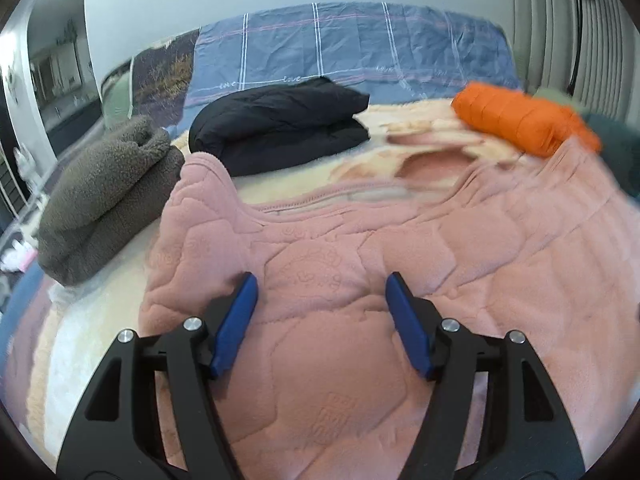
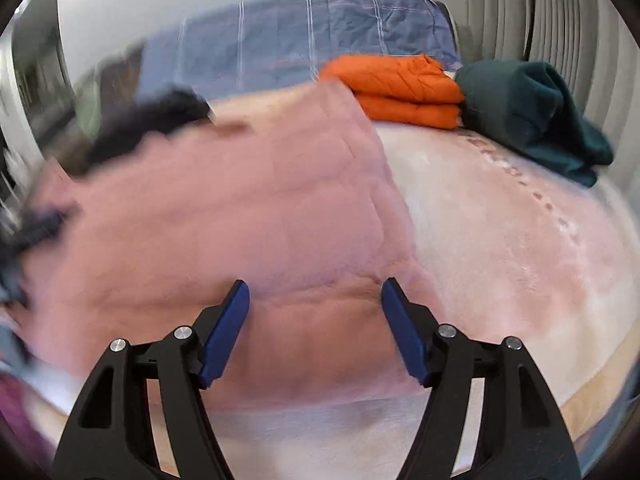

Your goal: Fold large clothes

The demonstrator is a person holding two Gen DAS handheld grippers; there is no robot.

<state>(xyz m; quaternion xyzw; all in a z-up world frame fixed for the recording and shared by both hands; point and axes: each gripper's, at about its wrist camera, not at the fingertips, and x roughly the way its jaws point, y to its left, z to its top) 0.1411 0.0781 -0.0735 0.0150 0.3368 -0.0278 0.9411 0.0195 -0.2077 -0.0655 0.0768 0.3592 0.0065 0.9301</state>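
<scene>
While the pink fleece [image 1: 360, 280] lies spread on the bed [image 2: 520, 260], your left tongs [image 1: 322, 284] stand spread above it, blue pads [image 1: 236, 324] gripping nothing; whether the tips brush the pile you cannot tell. Your right tongs [image 2: 316, 290] are likewise spread wide and empty over the fleece's blurred right part, near its edge.
</scene>
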